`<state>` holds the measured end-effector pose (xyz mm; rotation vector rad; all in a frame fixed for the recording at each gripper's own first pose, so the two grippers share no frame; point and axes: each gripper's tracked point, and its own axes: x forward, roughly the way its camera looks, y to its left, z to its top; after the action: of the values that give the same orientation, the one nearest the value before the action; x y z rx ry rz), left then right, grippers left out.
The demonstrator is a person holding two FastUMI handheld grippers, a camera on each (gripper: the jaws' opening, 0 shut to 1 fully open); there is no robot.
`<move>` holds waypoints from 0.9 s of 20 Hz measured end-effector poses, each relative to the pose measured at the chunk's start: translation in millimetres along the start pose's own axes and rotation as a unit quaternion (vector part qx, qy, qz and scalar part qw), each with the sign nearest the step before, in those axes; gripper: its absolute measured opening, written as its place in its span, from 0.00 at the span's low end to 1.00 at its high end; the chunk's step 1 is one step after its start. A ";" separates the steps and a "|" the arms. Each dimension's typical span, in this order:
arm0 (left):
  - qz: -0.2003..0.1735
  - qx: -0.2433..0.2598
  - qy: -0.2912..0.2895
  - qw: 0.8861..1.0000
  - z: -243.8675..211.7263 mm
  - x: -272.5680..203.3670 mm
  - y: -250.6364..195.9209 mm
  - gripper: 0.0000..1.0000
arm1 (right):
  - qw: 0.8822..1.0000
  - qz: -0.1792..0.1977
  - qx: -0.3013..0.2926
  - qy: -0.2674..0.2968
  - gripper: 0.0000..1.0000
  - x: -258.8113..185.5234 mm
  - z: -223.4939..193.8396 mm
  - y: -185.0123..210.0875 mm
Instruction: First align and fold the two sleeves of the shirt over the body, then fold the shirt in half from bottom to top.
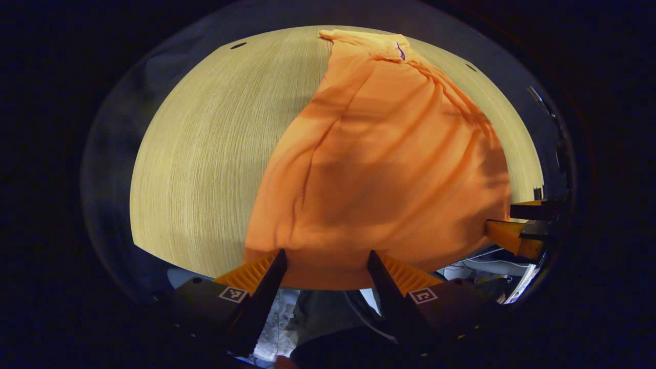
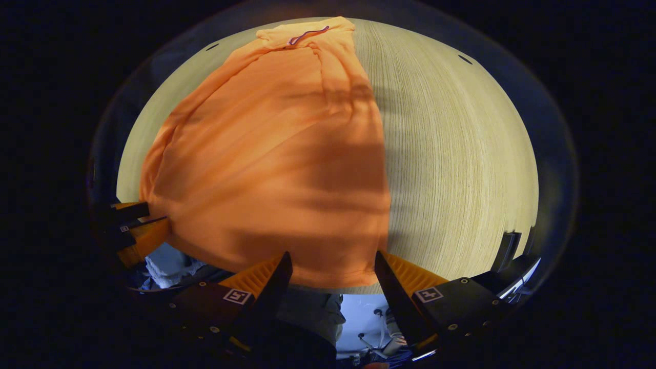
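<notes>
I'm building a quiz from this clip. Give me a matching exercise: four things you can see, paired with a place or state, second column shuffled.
Things:
1. shirt
2. table
3. left hand-held gripper
4. collar

Places or states:
A. far end of the garment
B. open at the near hem
C. pale wood grain, bare beside the cloth
D. orange, sleeves folded in, lying flat

Pairs: 1-D, 2-C, 3-B, 4-A
</notes>
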<state>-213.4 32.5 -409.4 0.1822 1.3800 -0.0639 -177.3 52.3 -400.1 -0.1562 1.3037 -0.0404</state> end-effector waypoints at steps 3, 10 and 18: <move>0.003 -0.017 0.005 1.000 -2.4 0.0 -3.8 0.98 | 1.000 -0.001 0.021 0.009 0.99 0.6 -0.7 4.3; -0.069 -0.007 -0.042 0.997 22.9 5.0 -40.9 0.01 | 0.999 0.037 0.025 -0.026 0.07 -0.8 3.6 6.8; -0.099 -0.020 -0.077 0.992 52.6 -12.1 -33.0 0.01 | 0.994 0.069 0.041 -0.072 0.00 -16.7 27.1 13.3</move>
<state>-169.7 -9.4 -391.2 0.0067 1.2415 -0.2111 -156.4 69.8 -379.1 0.0023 1.1648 0.0339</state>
